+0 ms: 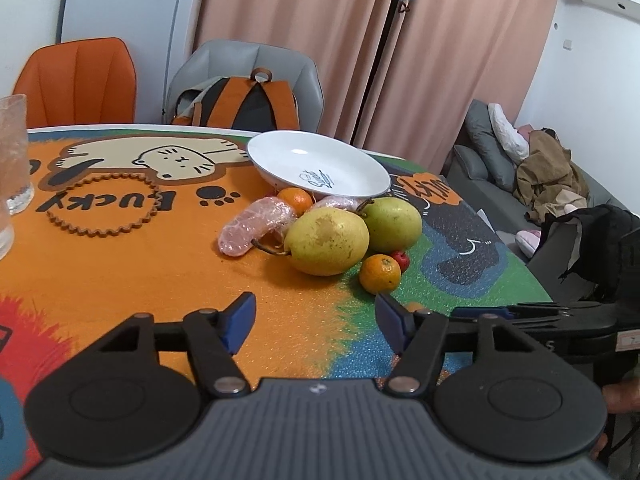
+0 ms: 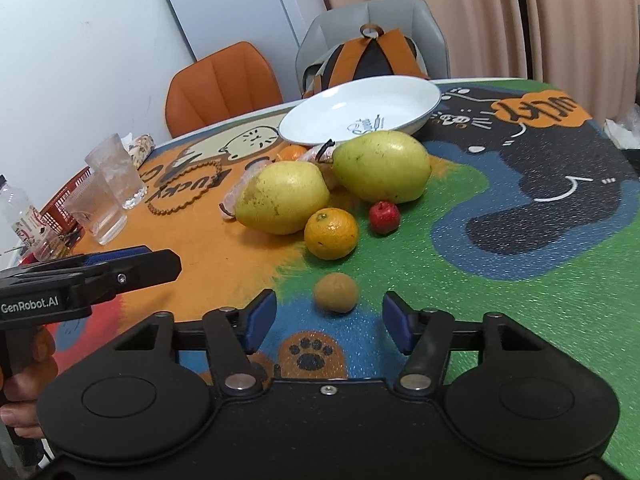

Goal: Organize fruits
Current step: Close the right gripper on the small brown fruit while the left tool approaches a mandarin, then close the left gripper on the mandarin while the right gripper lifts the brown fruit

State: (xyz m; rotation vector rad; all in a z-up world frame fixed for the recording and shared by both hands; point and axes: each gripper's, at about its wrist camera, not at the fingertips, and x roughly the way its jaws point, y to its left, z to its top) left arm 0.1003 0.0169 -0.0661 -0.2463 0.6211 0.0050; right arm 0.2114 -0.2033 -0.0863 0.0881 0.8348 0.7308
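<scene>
Meanwhile both grippers, left gripper (image 1: 316,322) and right gripper (image 2: 329,322), hover jaws spread (nothing pinched) before the fruit pile (image 1: 326,240).

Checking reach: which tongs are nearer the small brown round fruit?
Right. The small brown round fruit lies just ahead of the open right tongs; the left tongs are farther off to its left.

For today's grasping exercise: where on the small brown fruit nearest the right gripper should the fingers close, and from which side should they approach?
Grip the small brown fruit across its widest middle, coming from the near side where the right gripper already faces it with jaws apart. It is round, sits alone on the mat and is clear of the orange behind, so both flanks look free for the pads.
</scene>
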